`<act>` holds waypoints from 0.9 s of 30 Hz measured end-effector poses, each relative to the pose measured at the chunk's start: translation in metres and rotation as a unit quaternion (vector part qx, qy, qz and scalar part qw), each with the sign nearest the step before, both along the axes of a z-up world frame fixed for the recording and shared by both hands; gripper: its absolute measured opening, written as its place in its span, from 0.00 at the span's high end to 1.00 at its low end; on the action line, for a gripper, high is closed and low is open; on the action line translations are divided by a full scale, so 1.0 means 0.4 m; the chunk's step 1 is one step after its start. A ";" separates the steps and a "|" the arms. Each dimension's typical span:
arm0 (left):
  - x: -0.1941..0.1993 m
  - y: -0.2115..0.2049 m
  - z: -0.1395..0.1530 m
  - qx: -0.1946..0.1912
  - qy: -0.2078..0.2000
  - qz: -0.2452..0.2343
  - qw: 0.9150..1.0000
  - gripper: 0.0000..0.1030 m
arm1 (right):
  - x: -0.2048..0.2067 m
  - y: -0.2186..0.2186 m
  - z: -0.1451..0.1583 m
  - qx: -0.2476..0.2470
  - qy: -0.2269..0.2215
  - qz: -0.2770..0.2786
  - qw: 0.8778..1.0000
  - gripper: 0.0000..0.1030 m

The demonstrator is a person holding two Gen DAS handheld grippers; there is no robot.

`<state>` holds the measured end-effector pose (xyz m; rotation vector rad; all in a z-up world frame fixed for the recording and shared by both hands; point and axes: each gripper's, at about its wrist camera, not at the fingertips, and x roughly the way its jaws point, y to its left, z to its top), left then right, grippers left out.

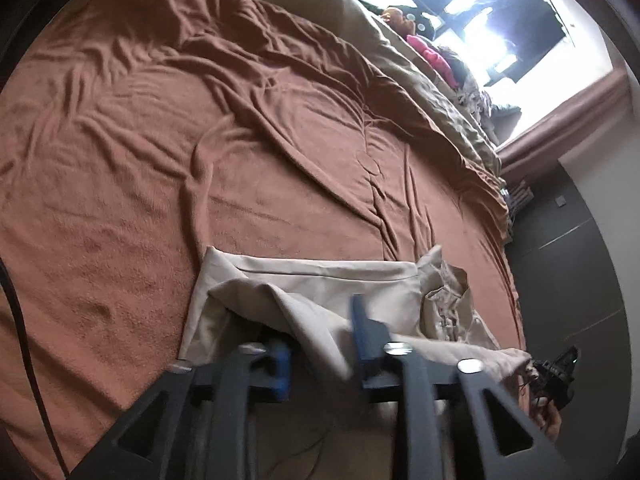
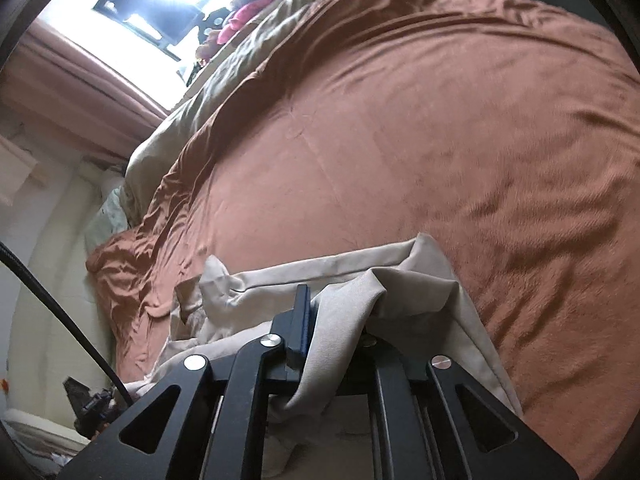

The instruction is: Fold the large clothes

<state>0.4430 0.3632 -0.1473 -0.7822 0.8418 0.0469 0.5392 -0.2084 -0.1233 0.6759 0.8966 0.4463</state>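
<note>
A beige garment (image 1: 328, 284) lies partly folded on the near edge of a bed with a brown blanket (image 1: 200, 140). In the left wrist view my left gripper (image 1: 320, 344) has its blue pads spread, with a fold of the beige cloth draped between them. In the right wrist view my right gripper (image 2: 336, 328) is shut on a bunched edge of the beige garment (image 2: 360, 276) and lifts it slightly; its right finger is hidden under the cloth. The other gripper shows at the right edge of the left wrist view (image 1: 556, 372) and at the lower left of the right wrist view (image 2: 92, 404).
An olive duvet (image 1: 400, 52) and toys (image 1: 424, 48) lie along the far side of the bed below a bright window (image 1: 480, 12). Dark cabinets (image 1: 580, 260) stand at the bed's right end. A black cable (image 2: 60, 312) hangs at left.
</note>
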 end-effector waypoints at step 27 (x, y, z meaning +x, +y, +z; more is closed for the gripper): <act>0.177 -0.320 -0.034 0.181 0.076 -0.157 0.968 0.23 | -0.025 0.432 0.103 -0.224 -0.029 0.173 0.959 0.34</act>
